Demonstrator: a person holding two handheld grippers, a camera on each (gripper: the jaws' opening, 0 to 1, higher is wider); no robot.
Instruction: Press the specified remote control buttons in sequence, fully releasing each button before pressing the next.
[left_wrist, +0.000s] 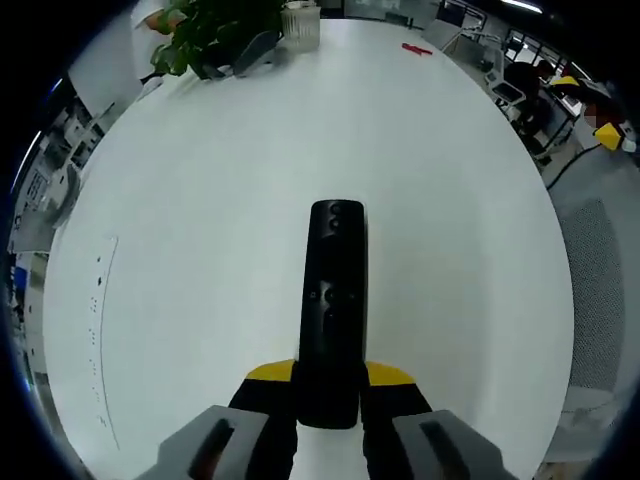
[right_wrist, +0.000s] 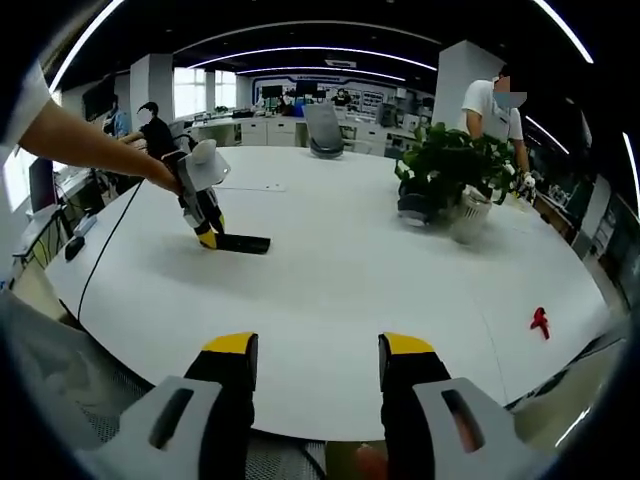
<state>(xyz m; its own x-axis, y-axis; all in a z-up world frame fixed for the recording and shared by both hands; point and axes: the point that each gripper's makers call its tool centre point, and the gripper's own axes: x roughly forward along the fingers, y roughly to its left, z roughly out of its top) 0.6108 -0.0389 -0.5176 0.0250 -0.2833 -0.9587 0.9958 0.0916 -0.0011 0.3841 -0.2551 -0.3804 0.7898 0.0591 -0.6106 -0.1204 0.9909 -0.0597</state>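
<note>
The left gripper (left_wrist: 328, 385) is clamping the near end of the black remote control (left_wrist: 333, 300), which is lying flat on the white table (left_wrist: 200, 200). The right gripper (right_wrist: 315, 360) is hovering over the table's near edge, jaws apart, holding nothing, well away from the remote.

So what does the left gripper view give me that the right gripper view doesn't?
The left gripper view alone shows the remote's button face up close, its near end gripped between the left gripper's yellow-tipped fingers. The right gripper view alone shows the right gripper open with nothing in it, a standing person, and the left gripper from outside. Both share the white table, the potted plant and a small red object.
</note>
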